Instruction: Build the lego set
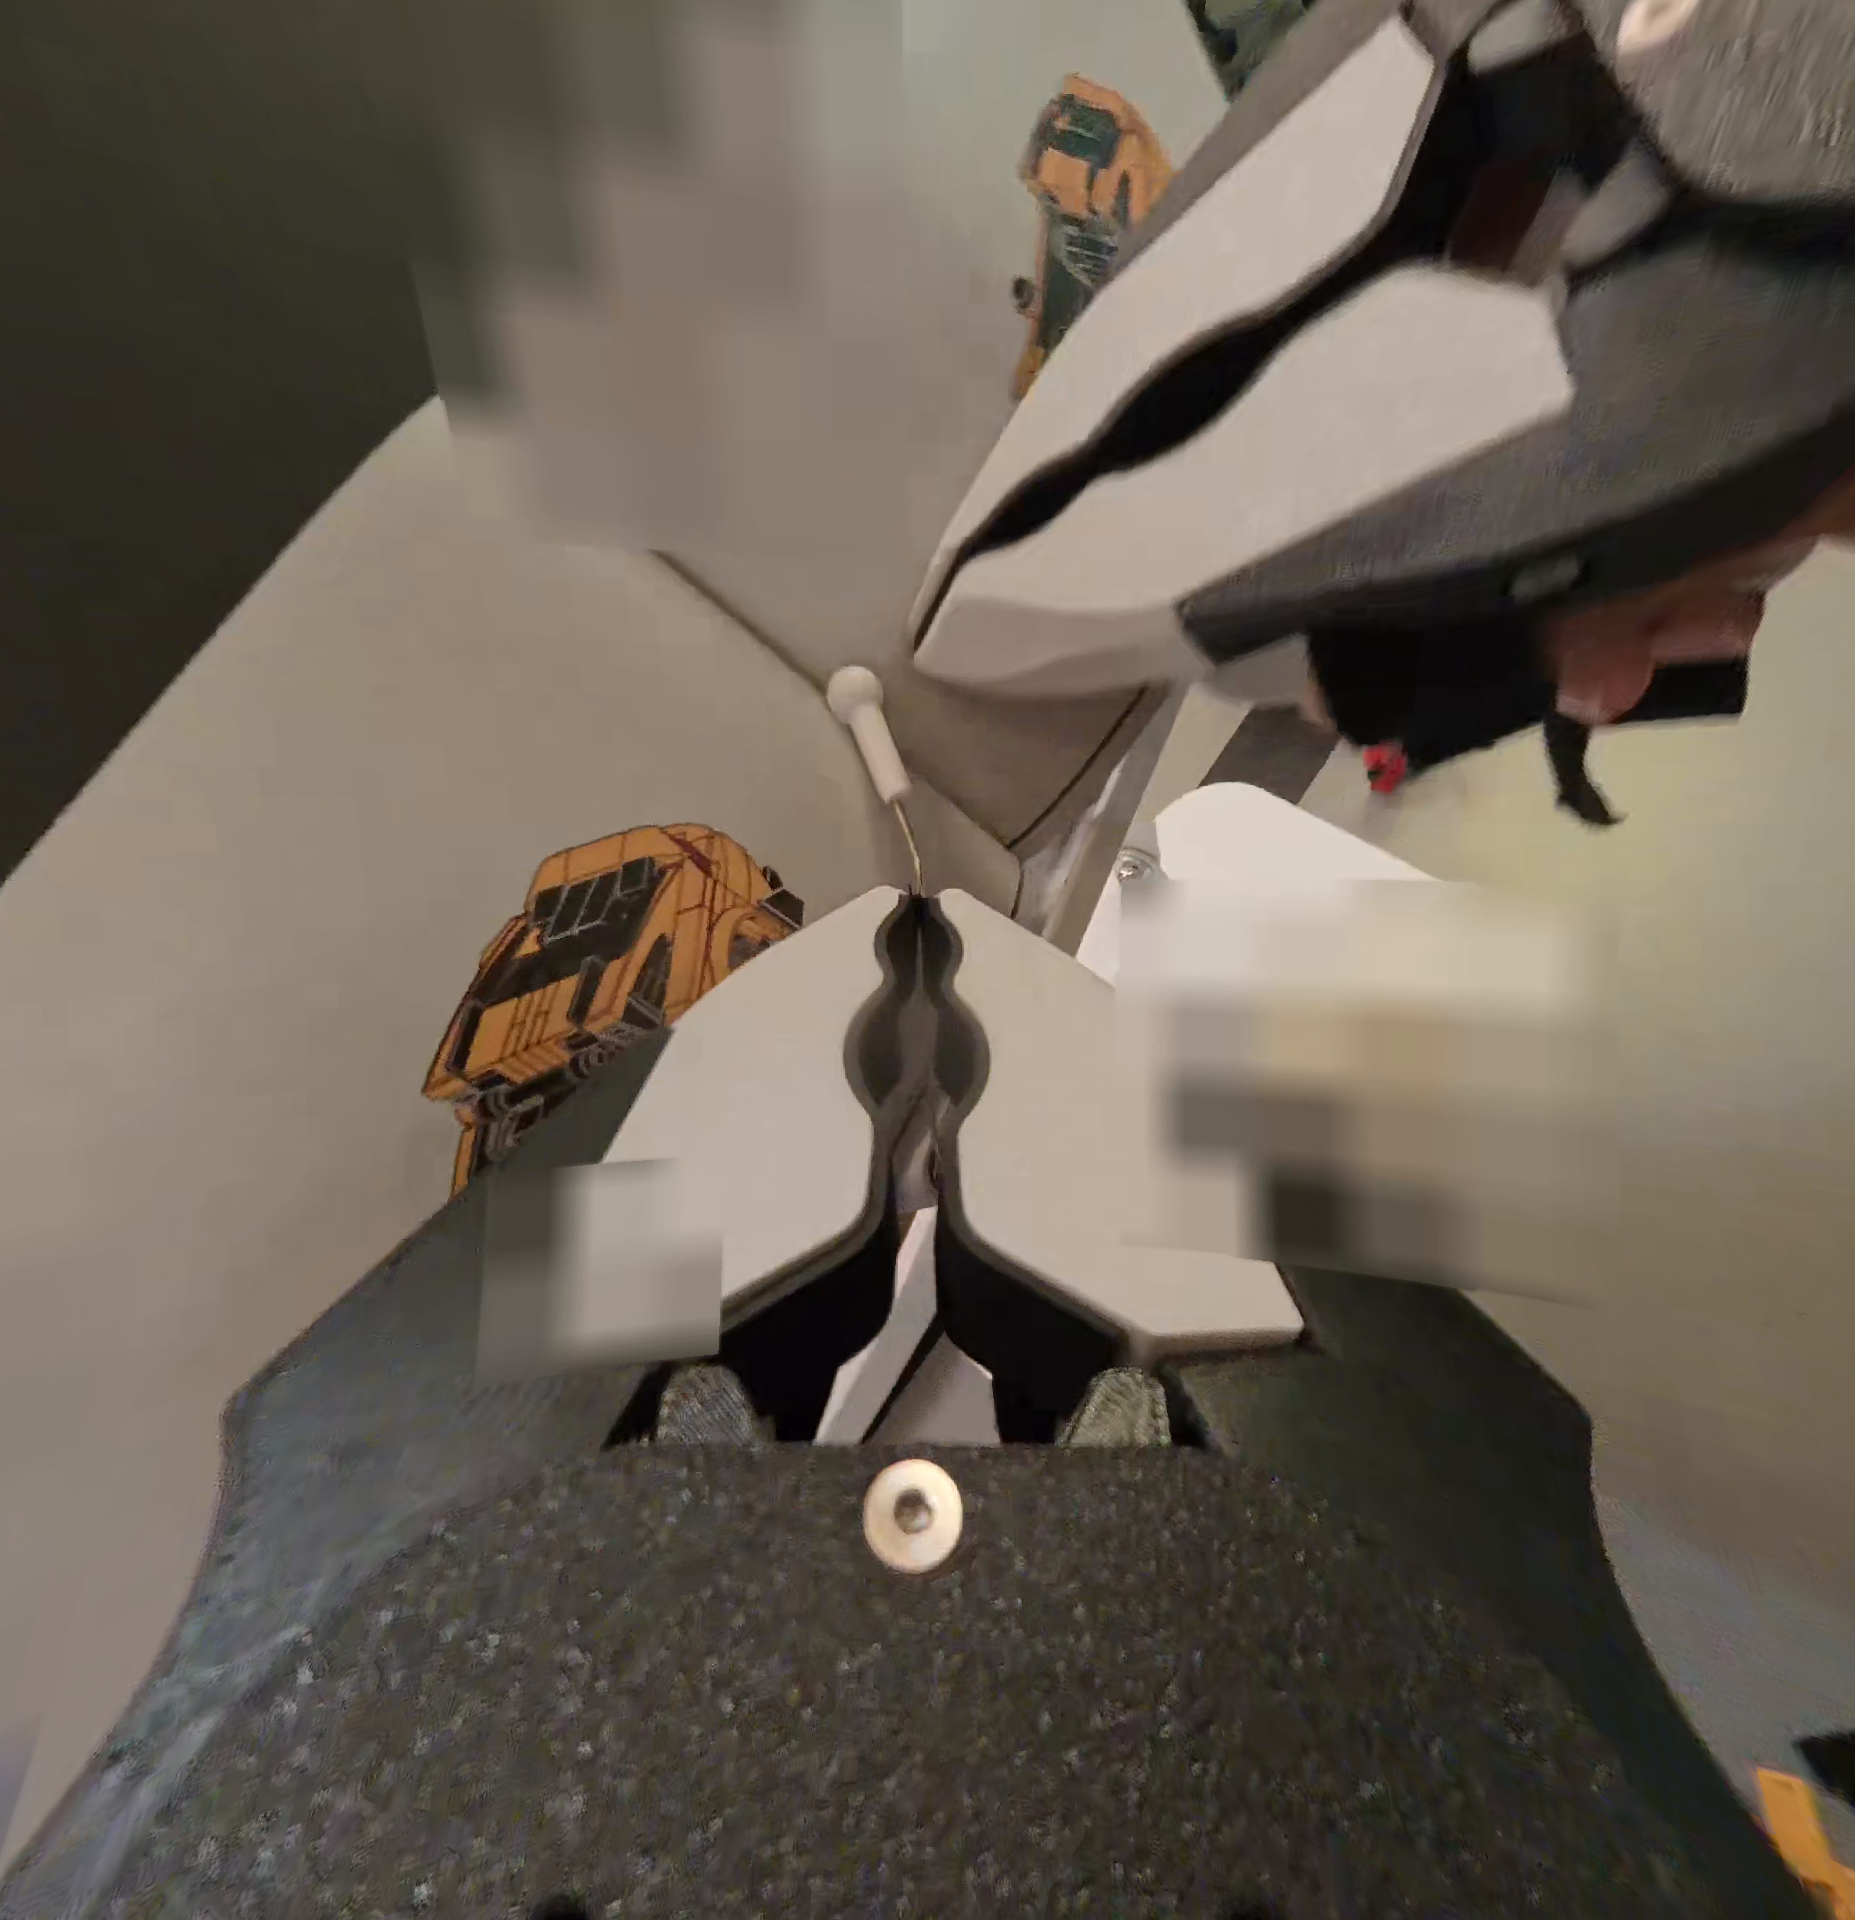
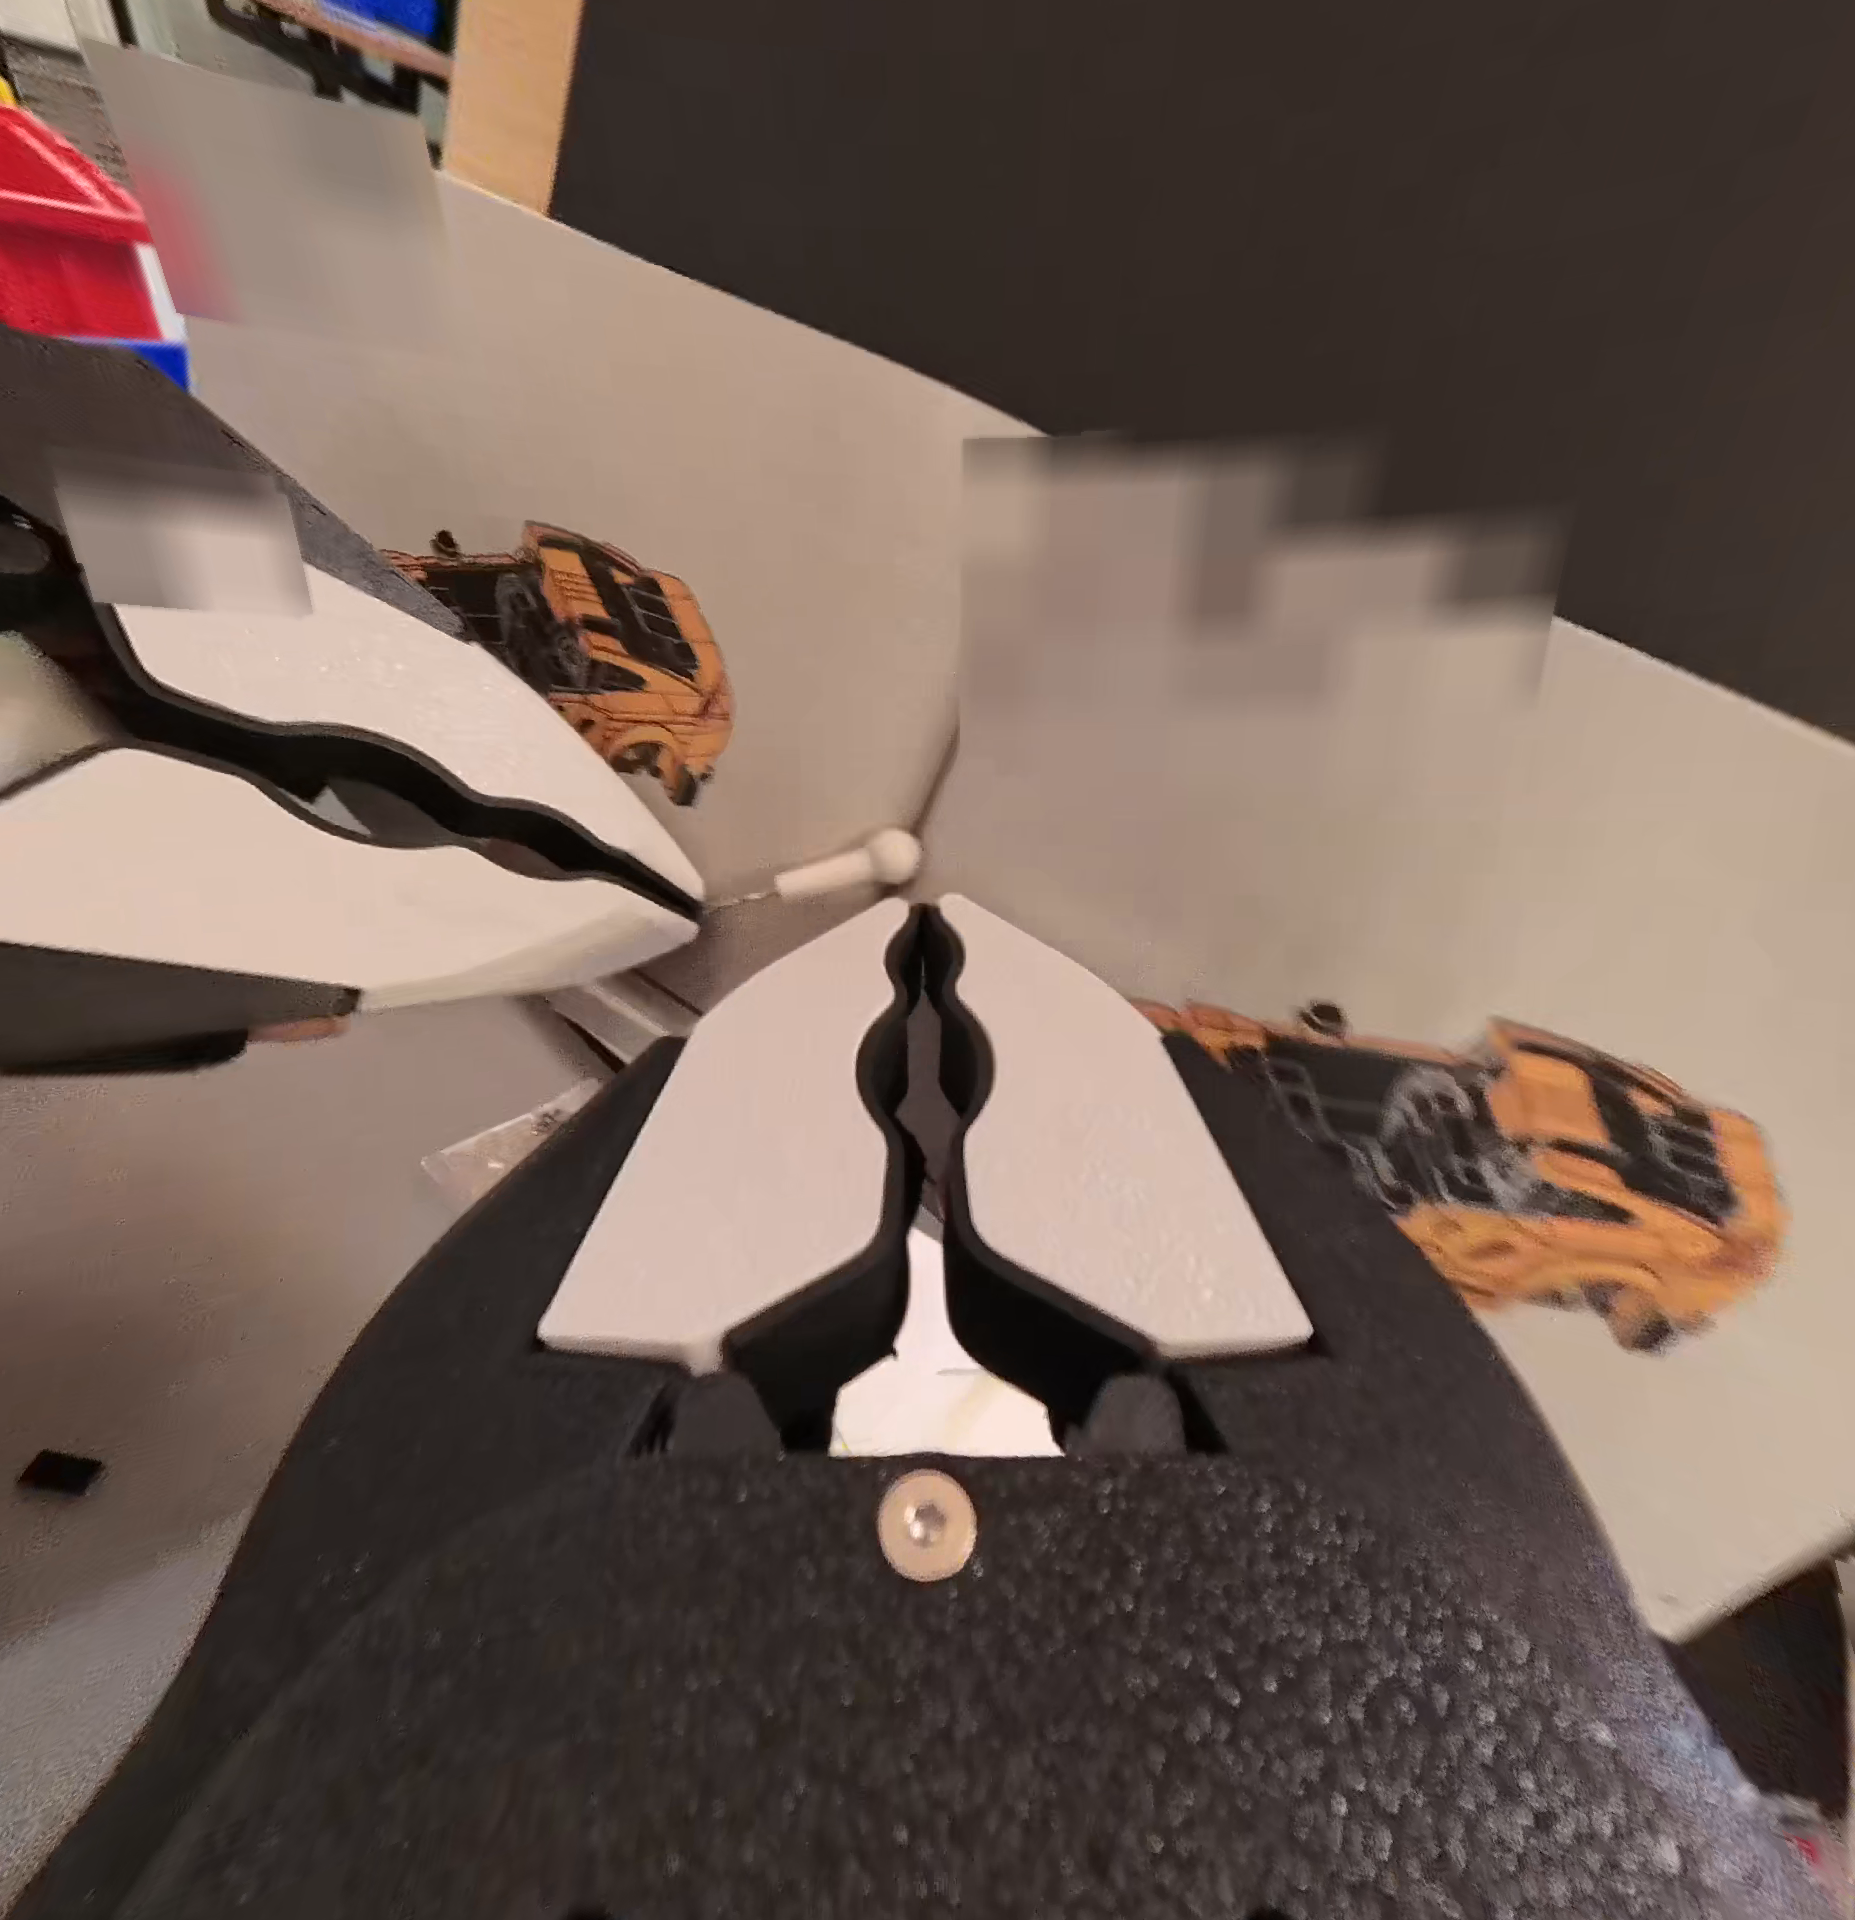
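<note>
Left gripper (image 1: 918,906), seen along its two pale fingers (image 1: 788,1091) from its own wrist camera: the tips are pressed together on the thin metal shank of a small white ball-headed pin (image 1: 867,727), whose rounded head points away from the gripper. The same pin (image 2: 850,871) appears in the right wrist view, projecting from the left gripper's (image 2: 694,902) closed tips toward the fold of a grey instruction booklet (image 2: 798,436). Right gripper (image 2: 921,914): its fingers meet at the tips with only the wavy dark slit of the pads between them; nothing can be made out in its grasp, and its tips lie just beside the pin's head. In the left wrist view the right gripper (image 1: 938,597) enters from the upper right, tips narrowed to a slit, with part of a person's hand (image 1: 1629,655) behind it. The booklet (image 1: 279,831) lies open behind both grippers, its pages printed with pictures of an orange and black car (image 1: 601,987), the same car picture (image 2: 632,644) recurring on the left page and another (image 2: 1525,1174) on the right page. A red bin (image 2: 40,239) stands at the far upper left. A small dark piece (image 2: 61,1473) lies on the grey surface at lower left.
</note>
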Available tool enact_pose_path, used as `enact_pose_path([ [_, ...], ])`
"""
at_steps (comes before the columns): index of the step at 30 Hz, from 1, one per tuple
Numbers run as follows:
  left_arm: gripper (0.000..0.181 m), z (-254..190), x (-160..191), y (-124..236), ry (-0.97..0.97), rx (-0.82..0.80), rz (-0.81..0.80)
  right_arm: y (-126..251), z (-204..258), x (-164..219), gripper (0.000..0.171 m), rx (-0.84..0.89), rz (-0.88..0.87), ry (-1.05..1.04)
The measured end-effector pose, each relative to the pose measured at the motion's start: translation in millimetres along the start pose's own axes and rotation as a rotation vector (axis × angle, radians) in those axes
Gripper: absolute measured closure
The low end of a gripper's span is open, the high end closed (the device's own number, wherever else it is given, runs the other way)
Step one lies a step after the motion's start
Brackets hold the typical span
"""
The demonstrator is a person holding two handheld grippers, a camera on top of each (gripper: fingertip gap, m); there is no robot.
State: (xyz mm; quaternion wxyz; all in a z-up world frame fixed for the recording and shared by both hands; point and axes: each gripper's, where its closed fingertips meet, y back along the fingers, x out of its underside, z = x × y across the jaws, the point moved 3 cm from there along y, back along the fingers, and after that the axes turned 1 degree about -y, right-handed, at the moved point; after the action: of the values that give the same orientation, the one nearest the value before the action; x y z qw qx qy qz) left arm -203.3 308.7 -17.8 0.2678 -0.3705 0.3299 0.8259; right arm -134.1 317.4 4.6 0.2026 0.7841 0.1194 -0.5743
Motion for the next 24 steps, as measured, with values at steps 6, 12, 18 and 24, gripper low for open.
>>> enact_pose_path([
  [6, 0.18, -5.3, 1.2, -6.2, -0.099, 0.014, 0.018, 7.2, -22.8, 35.6, 0.171, 0.038, 0.072, -0.006],
  [12, 0.18, -4.9, 0.8, -6.0, -0.117, 0.045, 0.048, 7.4, -26.5, 50.2, 0.171, 0.038, 0.091, 0.007],
  [18, 0.164, 10.1, -10.1, 37.0, 0.204, 0.031, -0.115, 39.9, -68.2, 41.9, 0.156, 0.131, -0.045, -0.026],
  [24, 0.162, 31.9, 18.6, 64.8, 0.405, -0.09, -0.148, 66.4, -141.3, 45.3, 0.107, 0.2, -0.083, -0.182],
])
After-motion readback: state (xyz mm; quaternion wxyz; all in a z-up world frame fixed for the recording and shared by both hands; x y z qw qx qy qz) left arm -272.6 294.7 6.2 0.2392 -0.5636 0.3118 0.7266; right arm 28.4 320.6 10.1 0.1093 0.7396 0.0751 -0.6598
